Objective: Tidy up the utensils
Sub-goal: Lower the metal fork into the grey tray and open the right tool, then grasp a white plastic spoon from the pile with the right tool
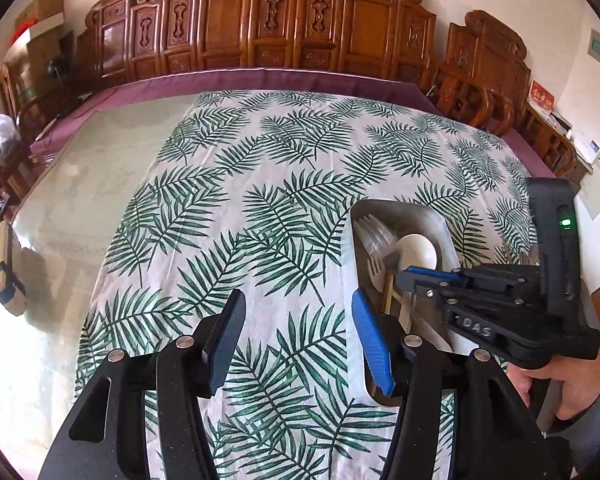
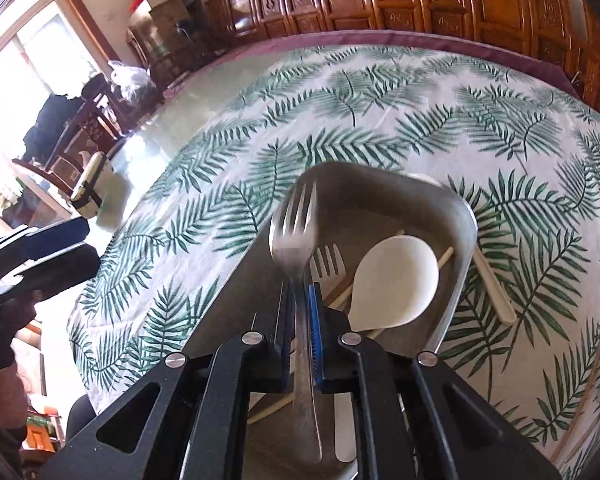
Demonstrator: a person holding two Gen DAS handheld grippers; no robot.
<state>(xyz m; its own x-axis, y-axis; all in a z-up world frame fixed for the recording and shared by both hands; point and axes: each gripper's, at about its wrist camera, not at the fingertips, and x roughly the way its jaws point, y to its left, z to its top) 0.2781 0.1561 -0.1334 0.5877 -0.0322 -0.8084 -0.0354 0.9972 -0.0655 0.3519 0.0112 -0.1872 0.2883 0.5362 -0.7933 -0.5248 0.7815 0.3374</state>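
A polished metal fork (image 2: 296, 240), its tines blurred, stands pinched by its flat handle between the narrow, ribbed blue pads of the right gripper (image 2: 302, 300), whose jaws are clenched on it; its long axis runs along the fingers, tines away from the hand and out over the near-left part of a rounded-corner, brushed-steel tray (image 2: 466, 220). Inside the tray lie a smooth white spoon (image 2: 396, 280) with a broad oval bowl, a pale plastic fork (image 2: 328, 262) with its tines toward the tray's far rim, and thin wooden chopsticks (image 2: 446, 258) crossing beneath the spoon; a cluster of clear plastic cutlery (image 1: 374, 236) fills the tray's far-left corner. Just outside the tray's right wall, a cream-coloured handle (image 2: 494, 288) rests on the creased white tablecloth (image 2: 260, 152) printed with green palm fronds, which covers a glass-topped table (image 1: 112, 148) edged in purple. To the left of the tray, the left gripper (image 1: 298, 334) hangs above the cloth, its matte black arms and blue-faced pads released and spread with nothing between them. Beyond the tray's far side, carved reddish wooden chair backs (image 1: 284, 20) line the wall. A hand (image 1: 560, 384) grips the right tool's black handle.
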